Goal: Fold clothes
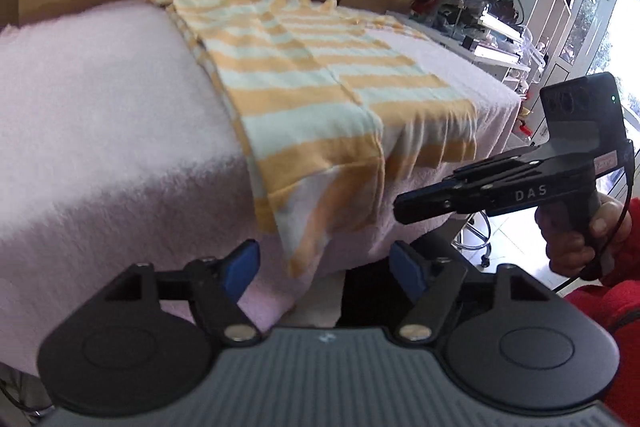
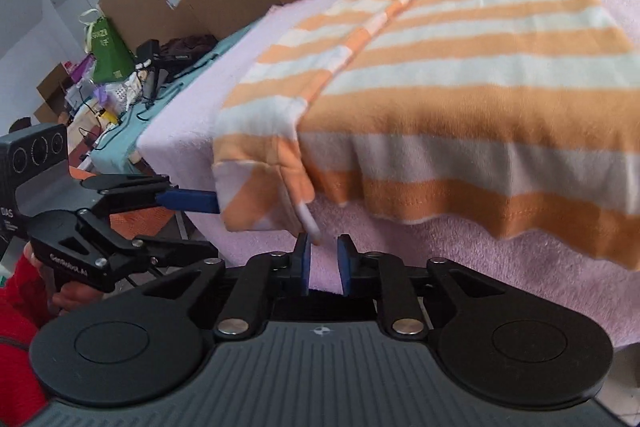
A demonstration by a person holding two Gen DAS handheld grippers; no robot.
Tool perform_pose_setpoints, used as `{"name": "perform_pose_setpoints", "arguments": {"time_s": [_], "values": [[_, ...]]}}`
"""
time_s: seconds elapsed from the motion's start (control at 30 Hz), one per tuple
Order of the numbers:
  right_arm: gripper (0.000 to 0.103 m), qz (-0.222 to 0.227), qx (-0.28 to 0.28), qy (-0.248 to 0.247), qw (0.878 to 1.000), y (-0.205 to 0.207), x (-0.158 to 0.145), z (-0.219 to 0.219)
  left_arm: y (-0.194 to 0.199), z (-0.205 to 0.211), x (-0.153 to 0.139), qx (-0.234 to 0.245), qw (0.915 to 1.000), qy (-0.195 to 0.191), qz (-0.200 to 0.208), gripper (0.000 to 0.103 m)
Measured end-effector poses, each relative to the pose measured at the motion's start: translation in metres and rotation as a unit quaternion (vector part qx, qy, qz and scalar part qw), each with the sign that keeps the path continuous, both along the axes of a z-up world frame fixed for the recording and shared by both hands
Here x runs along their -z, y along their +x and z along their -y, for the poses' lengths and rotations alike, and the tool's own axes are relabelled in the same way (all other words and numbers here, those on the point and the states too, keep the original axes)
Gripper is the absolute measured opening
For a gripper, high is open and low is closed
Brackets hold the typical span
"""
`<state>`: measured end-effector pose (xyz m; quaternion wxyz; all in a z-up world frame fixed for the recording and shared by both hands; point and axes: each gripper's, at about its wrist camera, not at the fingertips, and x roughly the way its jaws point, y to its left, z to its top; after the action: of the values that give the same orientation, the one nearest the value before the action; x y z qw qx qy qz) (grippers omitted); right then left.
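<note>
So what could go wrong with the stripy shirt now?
The shirt already hangs over the front edge of the pink blanket, so a pull toward the person could drag it off. One side is folded in and its loose corner dangles right by the left gripper, which could grab just that top layer and undo the fold. The right gripper is only slightly open, so it might nudge the hem instead of catching it.
</note>
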<state>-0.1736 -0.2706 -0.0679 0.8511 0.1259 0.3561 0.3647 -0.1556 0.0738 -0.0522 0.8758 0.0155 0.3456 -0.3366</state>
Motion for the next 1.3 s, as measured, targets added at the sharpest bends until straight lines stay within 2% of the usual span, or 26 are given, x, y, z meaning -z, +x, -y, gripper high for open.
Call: {"name": "perform_pose_setpoints", "arguments": {"time_s": [0.07, 0.13, 0.2, 0.23, 0.27, 0.3, 0.37, 0.43, 0.5, 0.53, 0.57, 0.6, 0.63, 0.67, 0.7, 0.73, 0.77, 0.8, 0.83, 0.97, 1.0, 1.07, 1.1, 1.13, 1.27, 1.3], "values": [[0.031, 0.028, -0.004, 0.048, 0.998, 0.003, -0.024, 0.007, -0.007, 0.002, -0.022, 0.023, 0.9986, -0.01, 0.047, 0.081], [0.056, 0.045, 0.004, 0.098, 0.994, 0.018, -0.041, 0.008, -0.01, 0.011, -0.036, 0.052, 0.9939, -0.026, 0.094, 0.083], [0.058, 0.049, 0.01, 0.144, 0.988, 0.038, -0.052, 0.006, -0.004, 0.029, -0.037, 0.083, 0.9894, -0.031, 0.115, 0.088], [0.057, 0.031, 0.012, 0.157, 0.987, 0.055, -0.051, 0.001, 0.007, 0.037, -0.03, 0.083, 0.9911, -0.025, 0.101, 0.086], [0.056, 0.004, 0.015, 0.16, 0.987, 0.075, -0.047, -0.005, 0.017, 0.045, -0.024, 0.083, 0.9924, -0.019, 0.089, 0.078], [0.053, -0.028, 0.018, 0.156, 0.987, 0.094, -0.041, -0.011, 0.021, 0.045, -0.021, 0.082, 0.9927, -0.033, 0.082, 0.076], [0.05, -0.078, 0.034, 0.139, 0.987, 0.125, -0.028, -0.016, 0.029, 0.043, -0.017, 0.08, 0.9926, -0.059, 0.07, 0.085], [0.02, -0.087, 0.08, 0.111, 0.987, 0.148, -0.025, -0.011, 0.031, 0.043, -0.015, 0.084, 0.9917, -0.075, 0.061, 0.092], [0.015, -0.071, 0.137, 0.075, 0.985, 0.167, -0.033, -0.005, 0.029, 0.046, -0.015, 0.092, 0.9908, -0.082, 0.056, 0.091], [0.03, -0.062, 0.142, 0.07, 0.986, 0.174, -0.04, -0.007, 0.027, 0.046, -0.019, 0.098, 0.9902, -0.082, 0.057, 0.085], [0.036, -0.055, 0.131, 0.071, 0.987, 0.178, -0.047, -0.011, 0.025, 0.041, -0.025, 0.1, 0.9881, -0.097, 0.065, 0.085], [0.039, -0.052, 0.101, 0.078, 0.99, 0.182, -0.053, -0.02, 0.024, 0.037, -0.029, 0.095, 0.9862, -0.112, 0.077, 0.089], [0.042, -0.051, 0.06, 0.087, 0.993, 0.186, -0.058, -0.032, 0.028, 0.035, -0.031, 0.084, 0.9864, -0.114, 0.084, 0.099], [0.048, -0.057, 0.033, 0.084, 0.994, 0.191, -0.06, -0.047, 0.033, 0.033, -0.032, 0.073, 0.9865, -0.117, 0.088, 0.101], [0.06, -0.066, 0.014, 0.074, 0.995, 0.198, -0.061, -0.062, 0.042, 0.033, -0.025, 0.069, 0.9882, -0.119, 0.067, 0.101], [0.062, -0.076, 0.01, 0.067, 0.995, 0.211, -0.059, -0.071, 0.051, 0.033, -0.018, 0.066, 0.9894, -0.121, 0.045, 0.099], [0.061, -0.085, 0.016, 0.062, 0.994, 0.228, -0.055, -0.076, 0.059, 0.033, -0.012, 0.062, 0.9901, -0.123, 0.026, 0.098], [0.052, -0.095, 0.021, 0.056, 0.994, 0.246, -0.051, -0.081, 0.055, 0.032, -0.011, 0.066, 0.9898, -0.121, 0.034, 0.099], [0.049, -0.105, 0.027, 0.051, 0.993, 0.263, -0.047, -0.086, 0.05, 0.031, -0.011, 0.069, 0.9895, -0.12, 0.041, 0.099], [0.034, -0.163, 0.08, 0.113, 0.977, 0.349, -0.028, -0.079, 0.039, 0.032, -0.008, 0.066, 0.9891, -0.119, 0.057, 0.101], [0.019, -0.158, 0.095, 0.113, 0.976, 0.364, -0.026, -0.079, 0.039, 0.032, -0.008, 0.065, 0.989, -0.12, 0.057, 0.101], [0.01, -0.149, 0.122, 0.115, 0.974, 0.383, -0.024, -0.078, 0.039, 0.033, -0.008, 0.064, 0.9888, -0.123, 0.055, 0.101], [0.012, -0.157, 0.126, 0.13, 0.971, 0.389, -0.022, -0.076, 0.039, 0.033, -0.008, 0.065, 0.9887, -0.125, 0.052, 0.101], [0.022, -0.165, 0.128, 0.144, 0.967, 0.389, -0.024, -0.073, 0.04, 0.032, -0.009, 0.065, 0.9886, -0.126, 0.05, 0.101], [0.036, -0.133, 0.056, 0.163, 0.976, 0.334, -0.048, -0.071, 0.044, 0.028, -0.016, 0.056, 0.9877, -0.141, 0.037, 0.098], [0.054, -0.128, 0.038, 0.156, 0.979, 0.318, -0.051, -0.074, 0.044, 0.025, -0.019, 0.056, 0.9862, -0.15, 0.042, 0.098]]}}
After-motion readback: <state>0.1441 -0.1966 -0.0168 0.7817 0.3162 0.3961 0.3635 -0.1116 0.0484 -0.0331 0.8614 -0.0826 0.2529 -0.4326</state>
